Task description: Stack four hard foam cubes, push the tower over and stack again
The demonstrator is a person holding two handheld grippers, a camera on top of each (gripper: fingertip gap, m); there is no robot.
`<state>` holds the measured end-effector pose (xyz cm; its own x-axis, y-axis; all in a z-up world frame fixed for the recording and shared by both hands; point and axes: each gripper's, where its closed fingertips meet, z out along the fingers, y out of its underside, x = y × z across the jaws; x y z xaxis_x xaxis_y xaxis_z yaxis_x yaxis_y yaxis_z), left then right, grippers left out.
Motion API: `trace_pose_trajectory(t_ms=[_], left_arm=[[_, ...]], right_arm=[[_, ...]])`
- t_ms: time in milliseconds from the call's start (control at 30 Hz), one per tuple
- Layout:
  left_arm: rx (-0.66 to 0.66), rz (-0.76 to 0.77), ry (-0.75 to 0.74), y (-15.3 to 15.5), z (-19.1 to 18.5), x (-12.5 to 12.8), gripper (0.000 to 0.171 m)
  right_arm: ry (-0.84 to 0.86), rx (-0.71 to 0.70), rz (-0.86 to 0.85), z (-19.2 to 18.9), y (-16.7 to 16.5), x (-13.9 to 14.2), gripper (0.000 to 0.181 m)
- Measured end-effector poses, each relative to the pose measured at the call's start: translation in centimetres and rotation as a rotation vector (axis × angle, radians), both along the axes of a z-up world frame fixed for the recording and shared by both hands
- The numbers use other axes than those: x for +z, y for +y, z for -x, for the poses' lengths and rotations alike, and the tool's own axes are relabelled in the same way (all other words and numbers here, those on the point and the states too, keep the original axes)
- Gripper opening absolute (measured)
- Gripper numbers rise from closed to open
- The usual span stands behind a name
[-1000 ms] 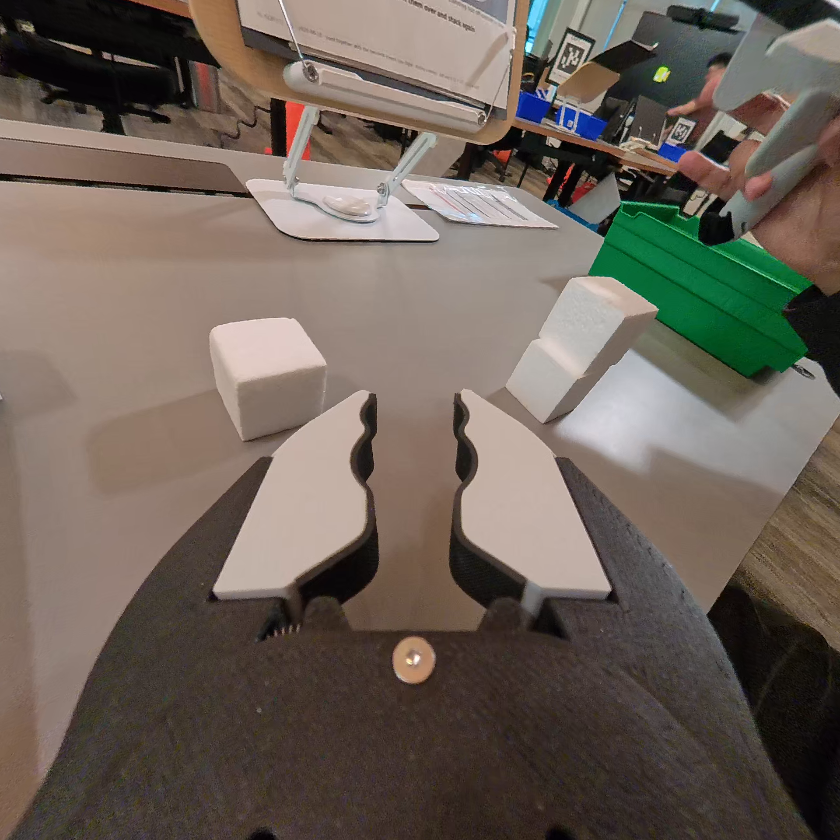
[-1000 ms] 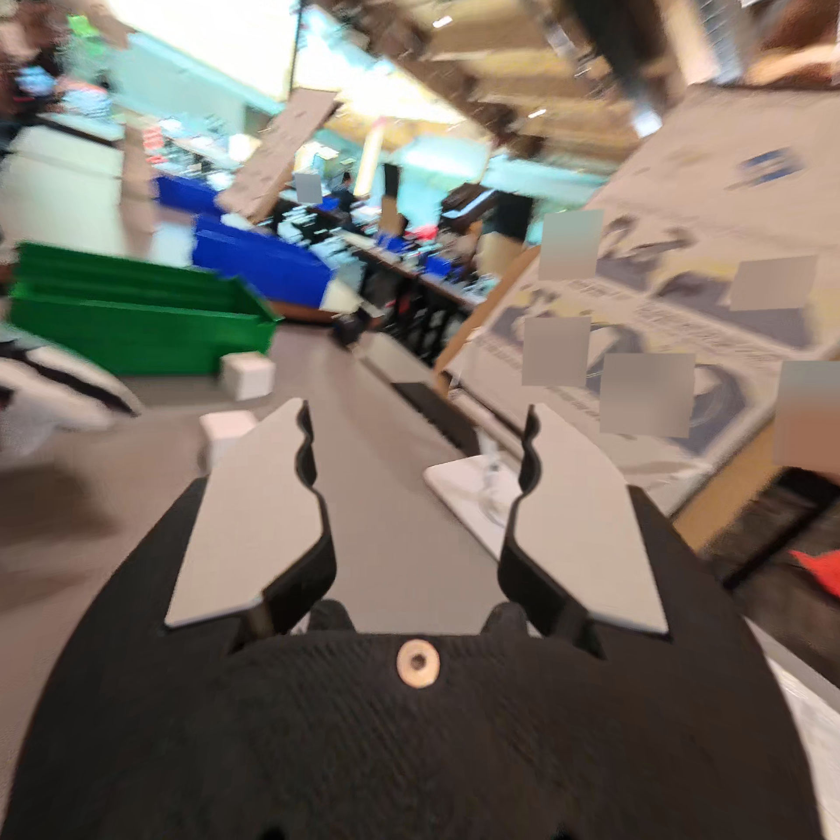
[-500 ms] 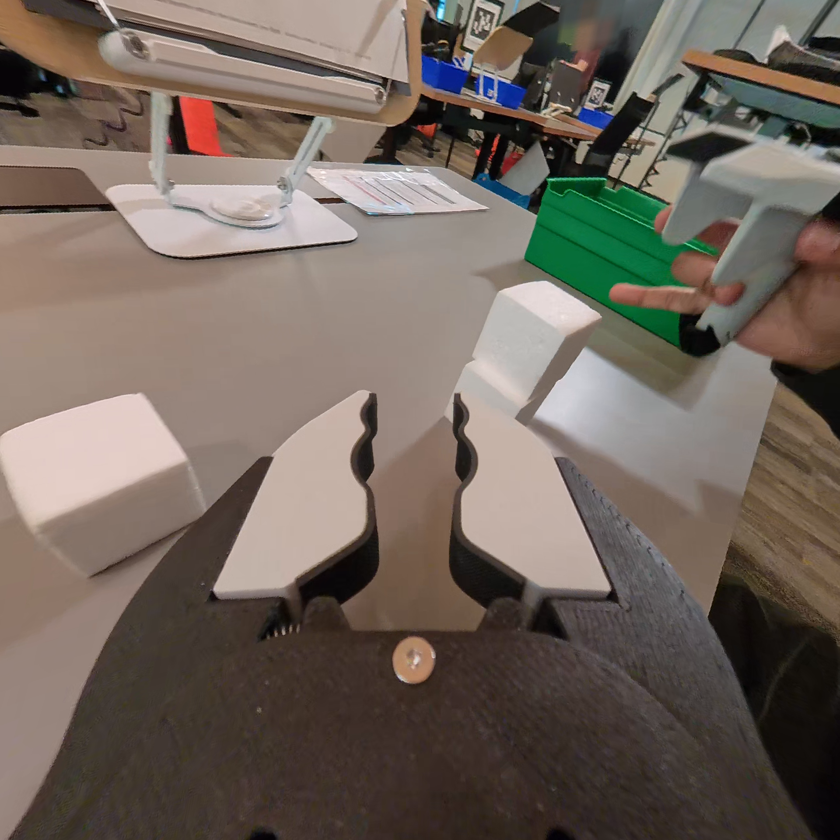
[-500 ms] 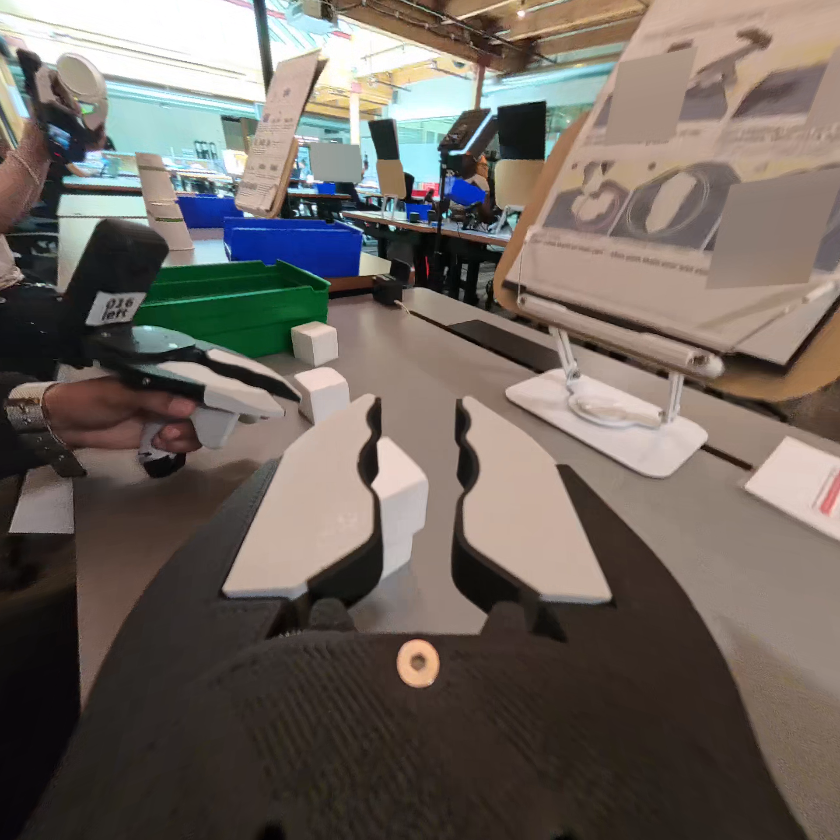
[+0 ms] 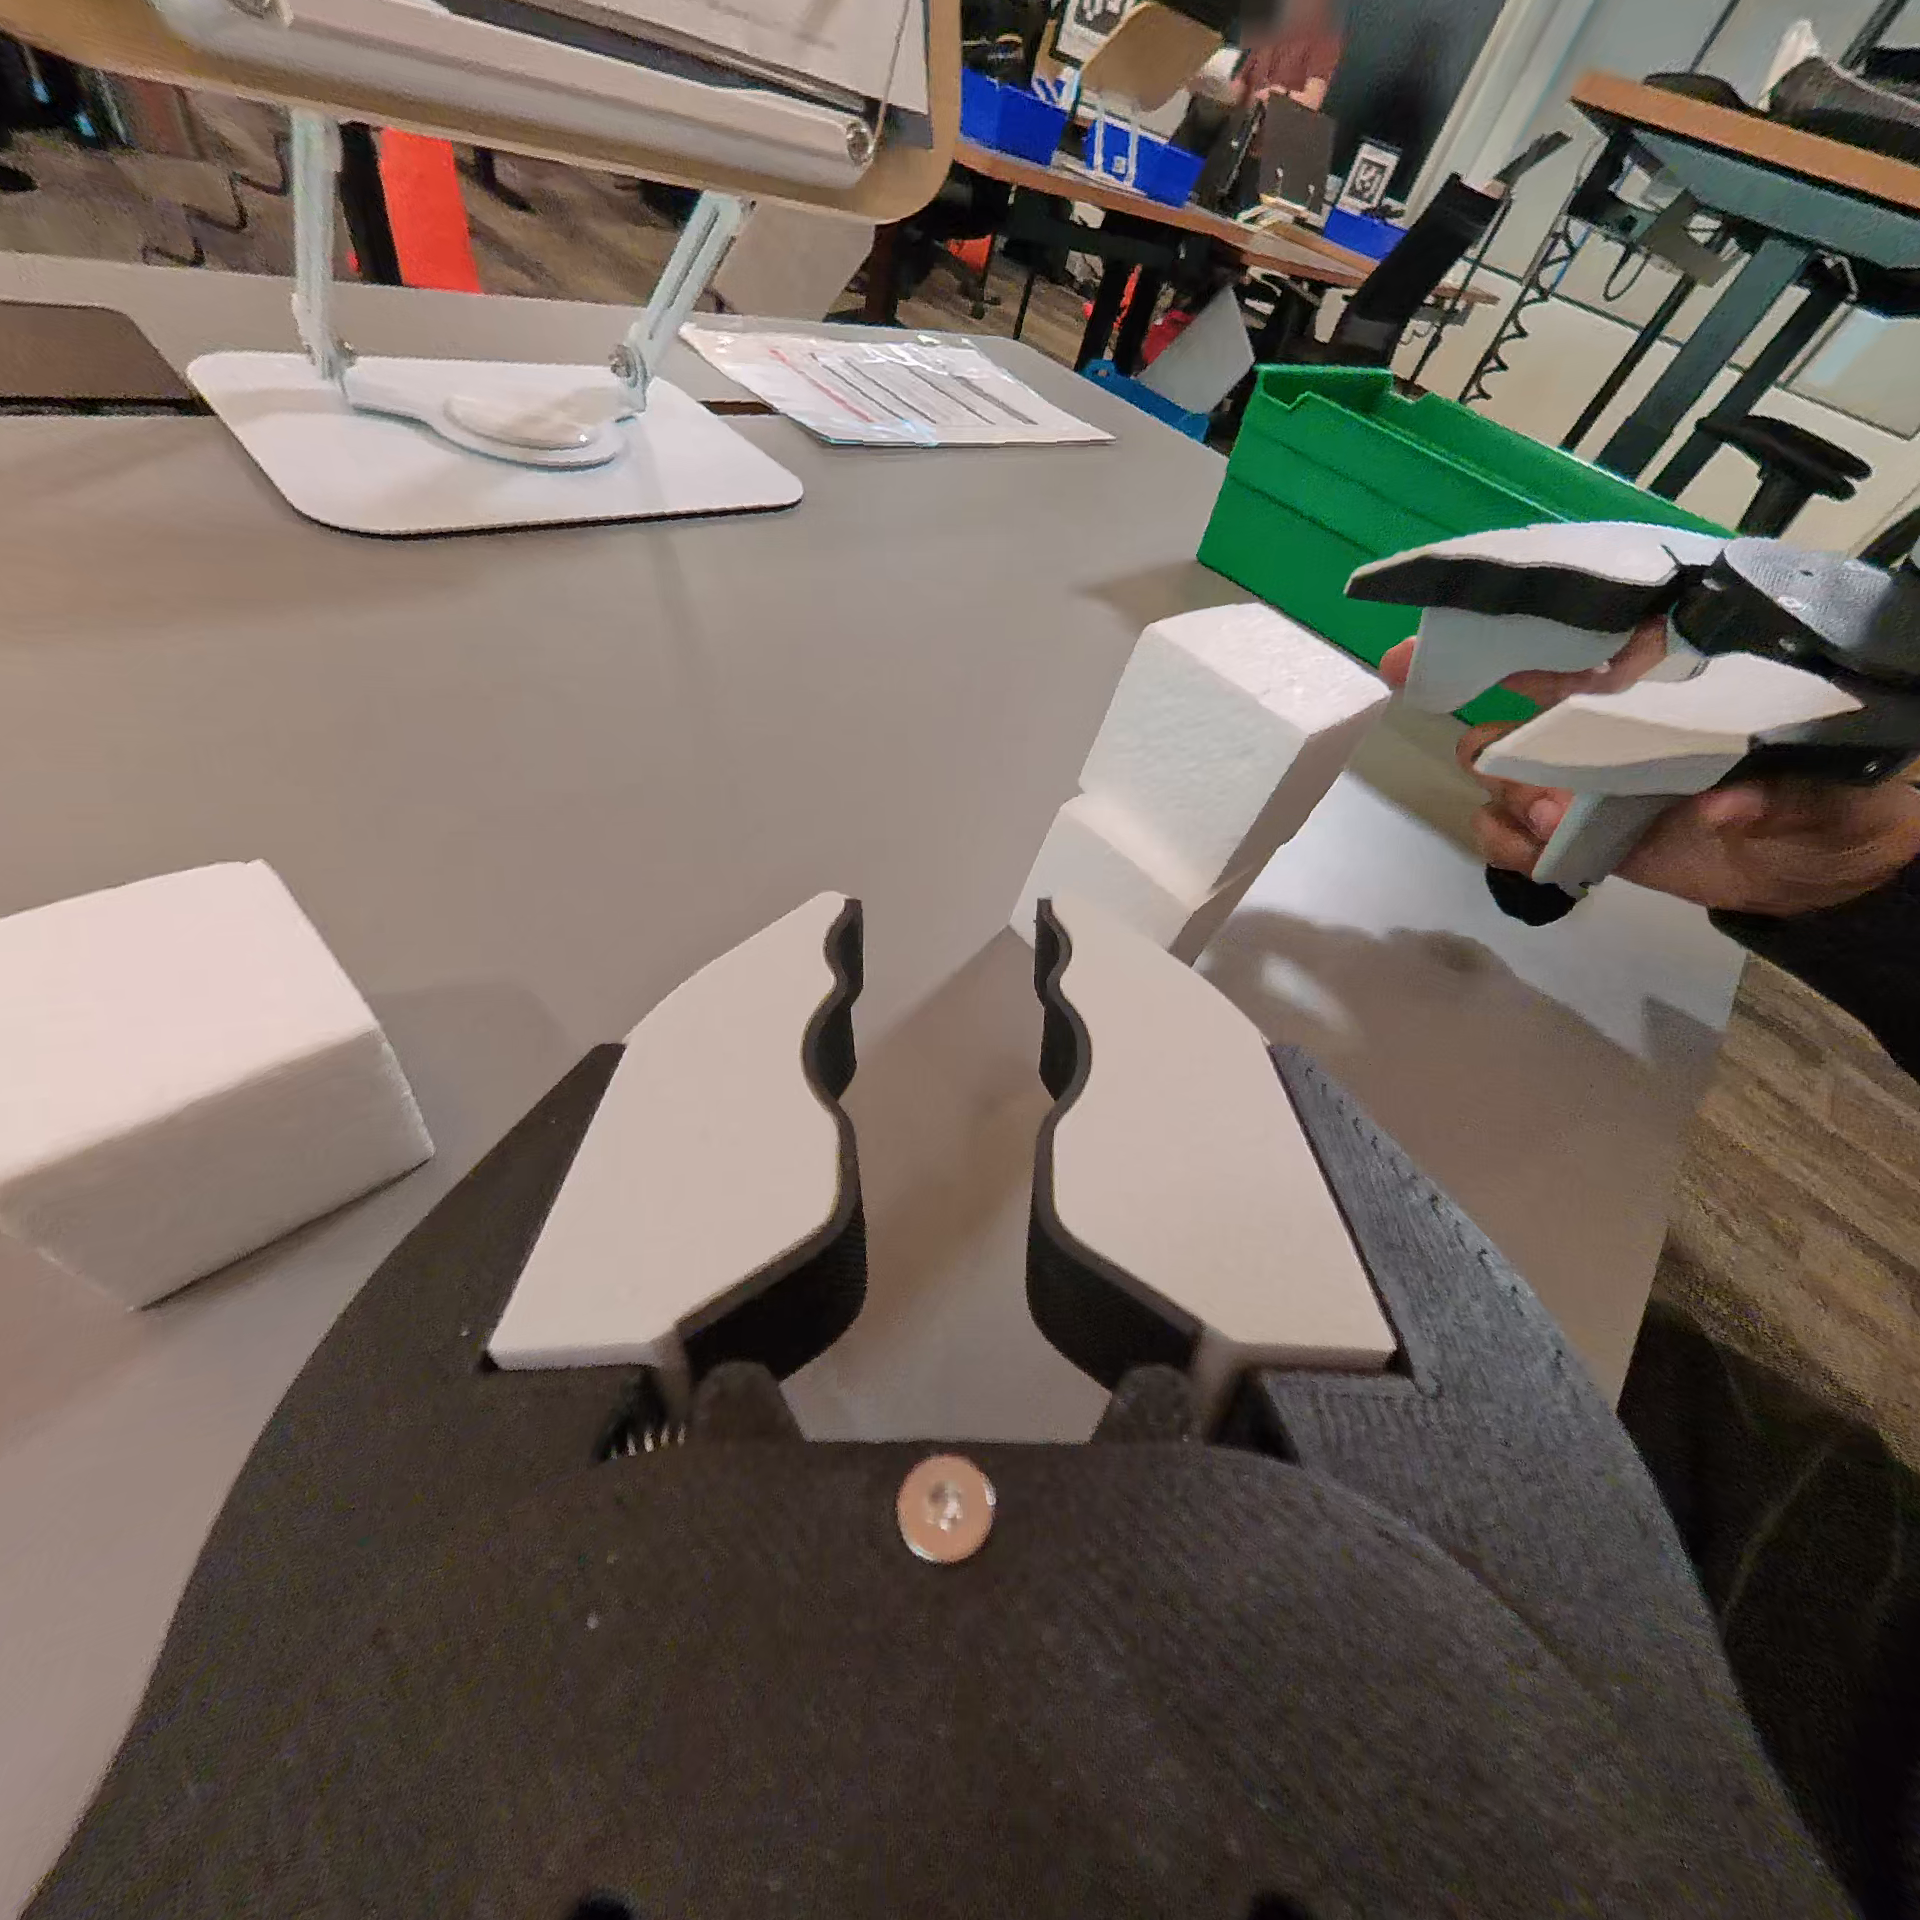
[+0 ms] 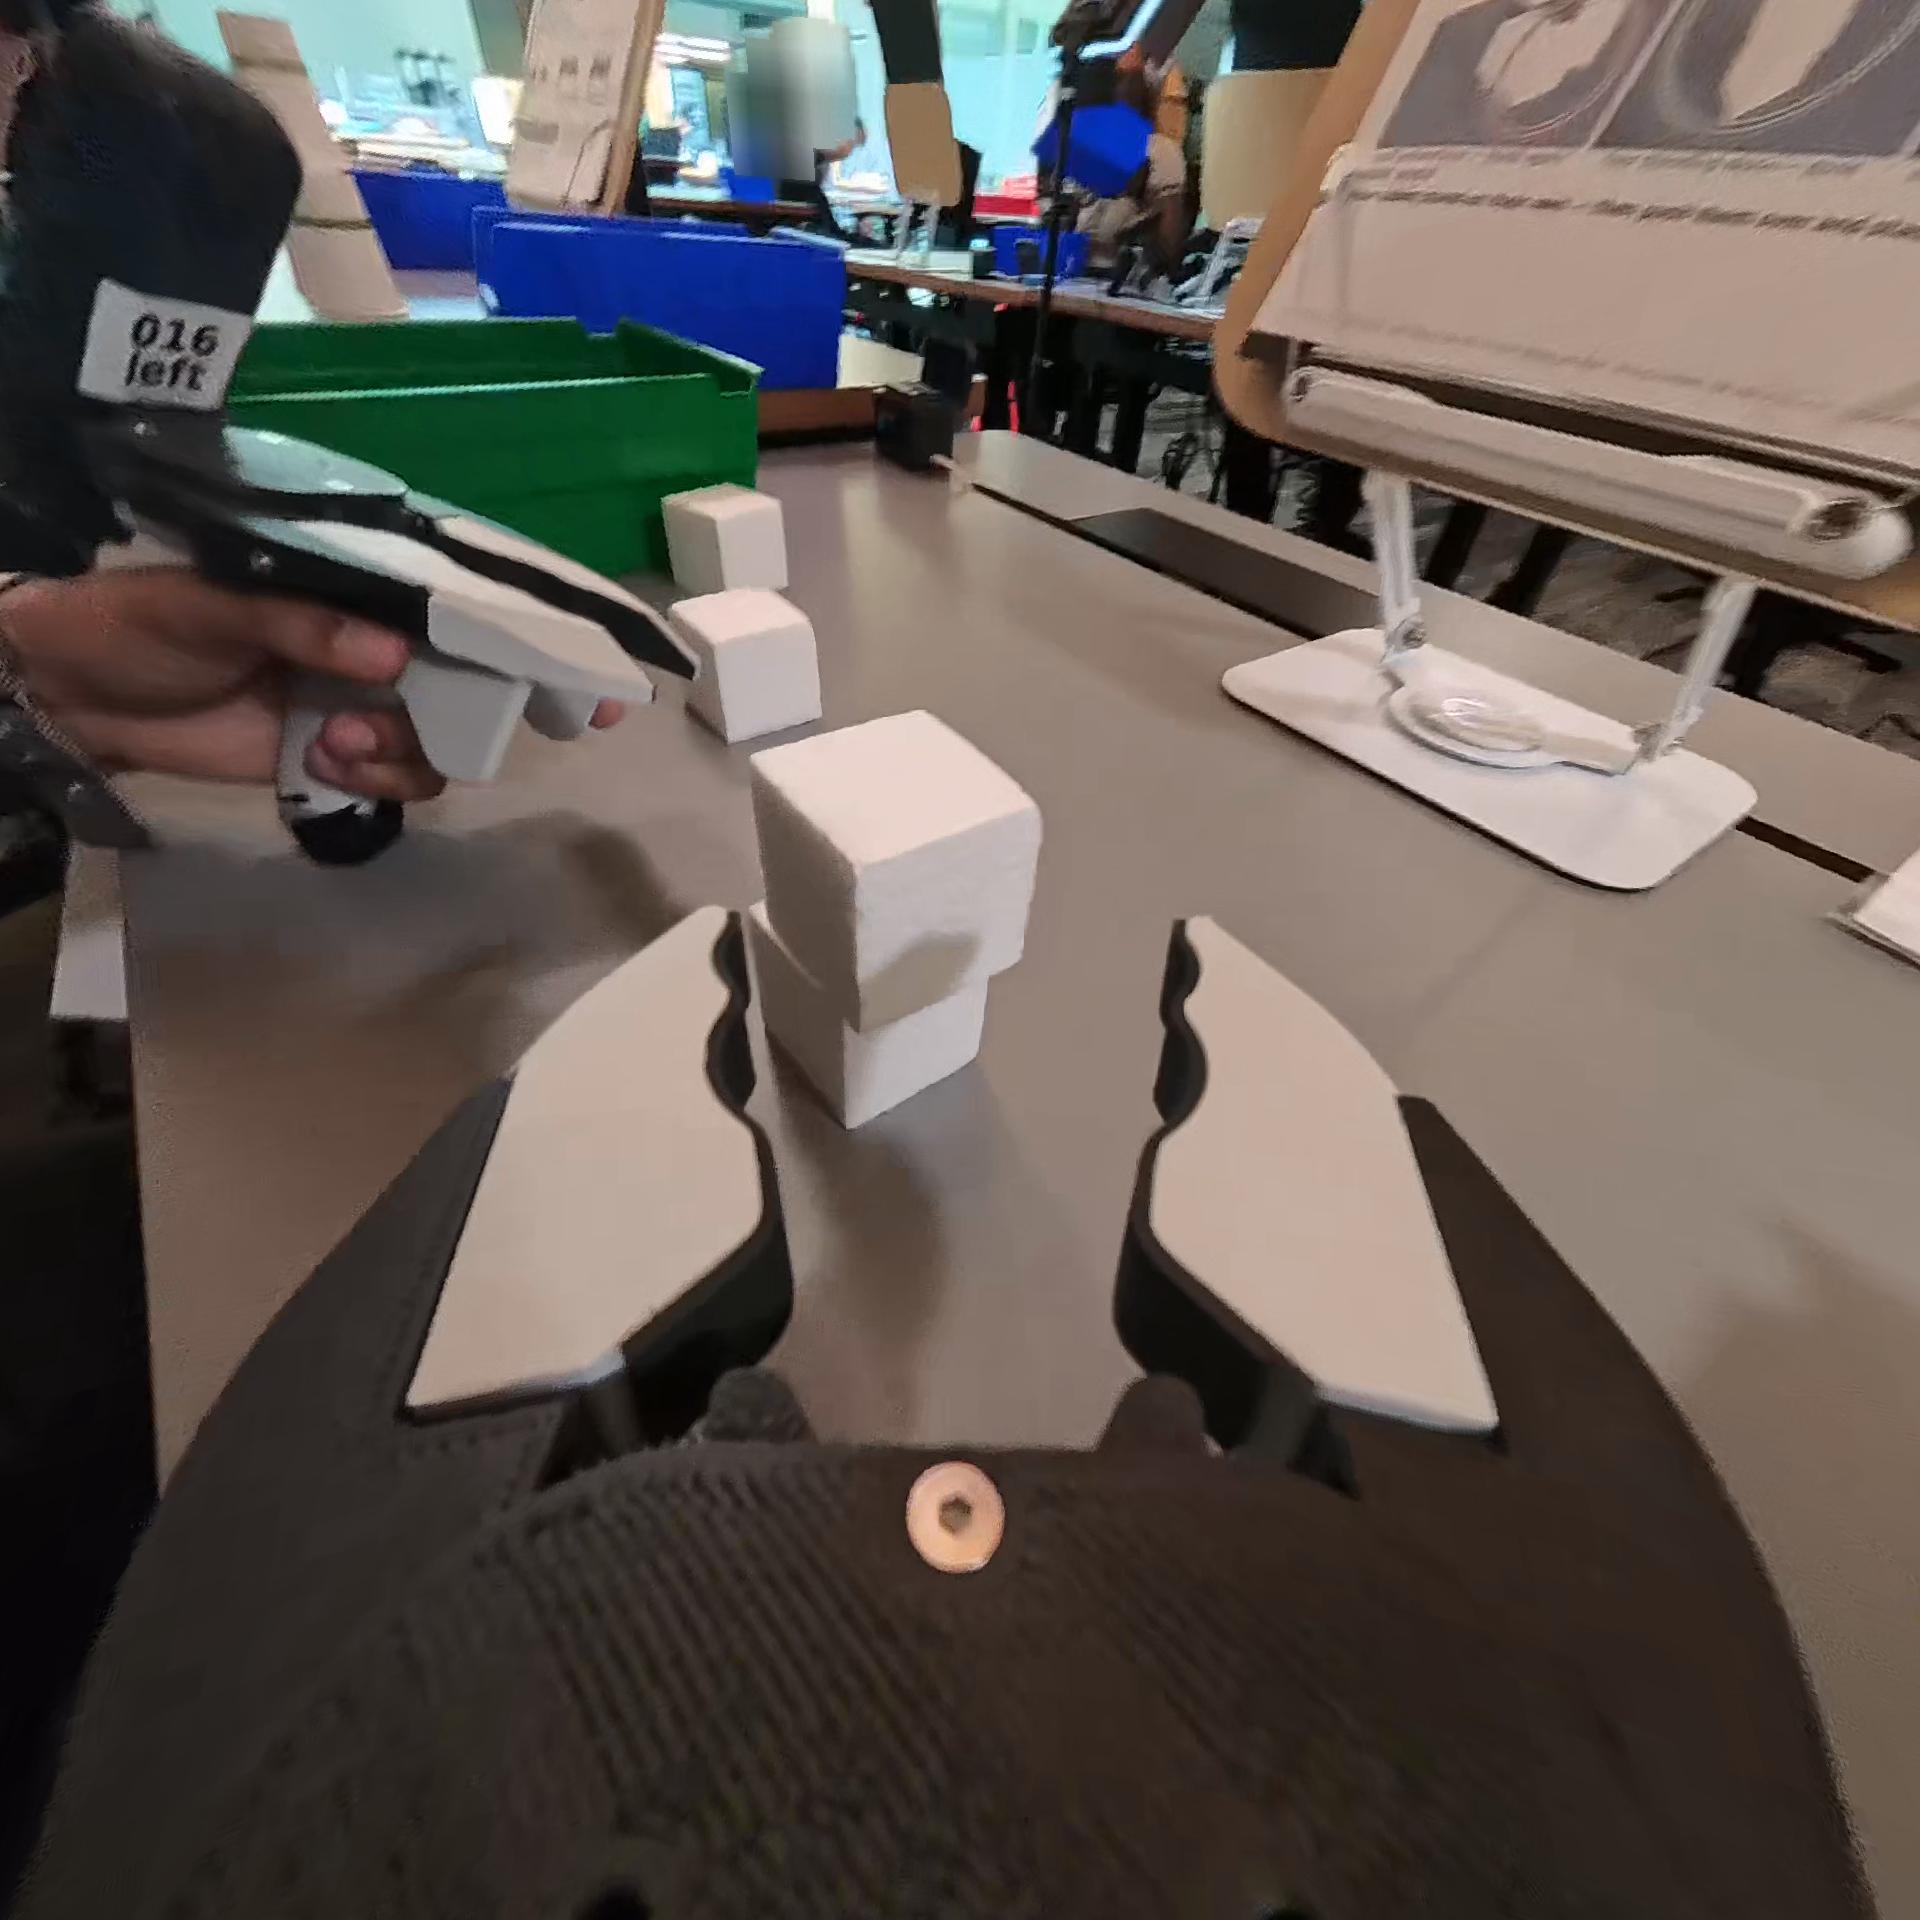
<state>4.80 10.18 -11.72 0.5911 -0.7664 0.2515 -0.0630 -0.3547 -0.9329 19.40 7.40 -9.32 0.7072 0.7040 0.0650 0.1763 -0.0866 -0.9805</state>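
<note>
Two white foam cubes are stacked on the grey table. The top cube sits twisted and overhangs the bottom cube. My right gripper is wide open and empty, its fingertips just short of the stack on either side. In the left wrist view the stack stands ahead to the right, and the right gripper is beside it. My left gripper is open a little and empty. A lone cube lies left of it. The left gripper also shows near another cube.
A green bin stands past the stack; it also shows in the right wrist view, with a further cube in front of it. A document stand on a white base and a plastic-sleeved sheet lie at the back. The stack is about 7 centimetres from both grippers' fingertips. From my left tips it is roughly 10 centimetres to the lone cube; from my right, 25 centimetres. My right wrist view looks at it from another angle.
My right gripper has opened wide and now faces the stack squarely. My left gripper has come closer to the stack. The right gripper has come down beside the stack in the left view.
</note>
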Motion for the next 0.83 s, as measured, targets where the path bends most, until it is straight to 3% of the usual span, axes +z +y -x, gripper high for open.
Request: trace_pose_trajectory(t_ms=[233,833], left_arm=[[0.036,0.01,-0.003,-0.4,1.6,-0.1,0.033],[0.106,0.064,-0.045,-1.7,5.1,-0.1,0.033]], right_arm=[[0.021,0.149,0.037,2.6,0.1,-0.8,0.079],[0.01,0.291,0.089,4.2,1.9,-1.7,0.068]])
